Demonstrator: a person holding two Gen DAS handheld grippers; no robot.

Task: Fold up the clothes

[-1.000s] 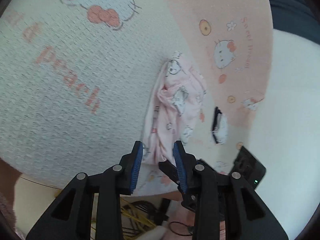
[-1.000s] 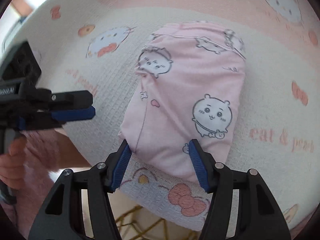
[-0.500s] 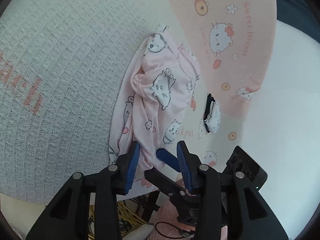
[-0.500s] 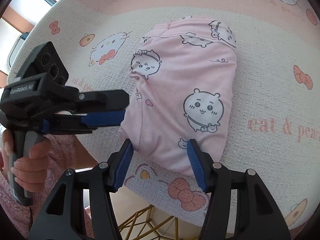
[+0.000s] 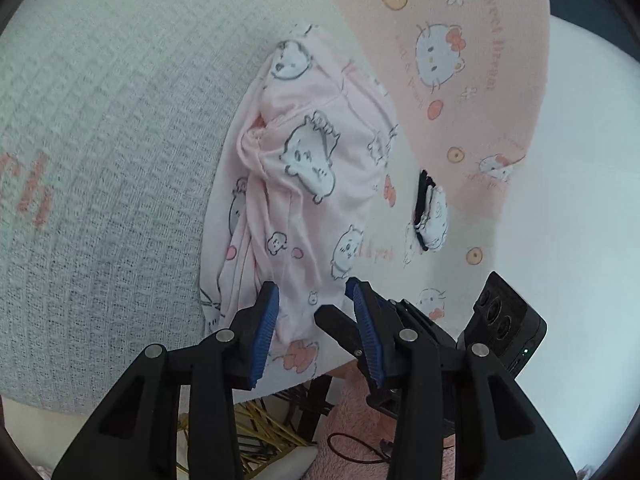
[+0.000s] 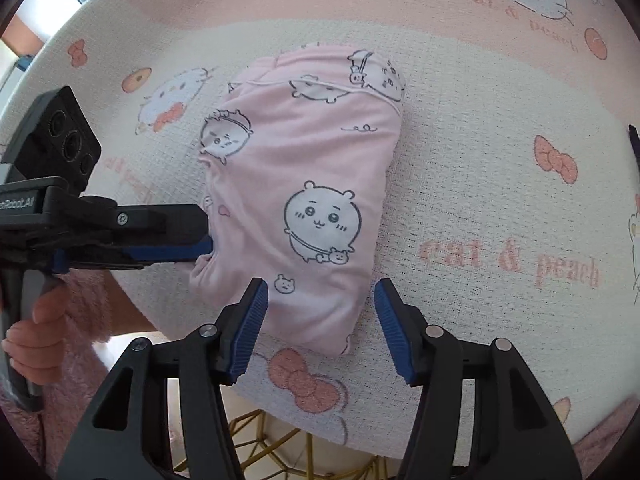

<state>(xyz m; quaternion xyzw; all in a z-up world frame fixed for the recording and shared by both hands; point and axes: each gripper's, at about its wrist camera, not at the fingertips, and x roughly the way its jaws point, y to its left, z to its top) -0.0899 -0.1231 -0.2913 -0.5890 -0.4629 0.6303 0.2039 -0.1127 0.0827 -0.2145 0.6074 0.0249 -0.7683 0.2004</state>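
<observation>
A pink garment (image 6: 308,184) with little white cartoon animals printed on it lies folded into a bundle on a waffle-weave cloth (image 6: 480,184) that covers the surface. The cloth is cream in the middle and pink around the edge, with cat faces, bows and the words "cat & peach" on it.

The right claw (image 6: 320,320) points down at the near end of the bundle. Its blue pads (image 6: 250,328) stand apart, one on each side of the bottom edge of the garment. The pads do not press on it.

The left claw (image 6: 200,246) comes in from the left side in the right wrist view, lying almost flat. Its tip is right at the lower left corner of the bundle. In the left wrist view, the left claw (image 5: 312,316) is apart too, and the near end of the pink garment (image 5: 304,184) sits between its pads. It is hard to tell if the pads touch the fabric. A hand (image 6: 40,332) in a fluffy pink sleeve (image 6: 80,360) holds its handle.

A small black and white thing (image 5: 430,216) lies on the cloth, a little way to the right of the garment.
</observation>
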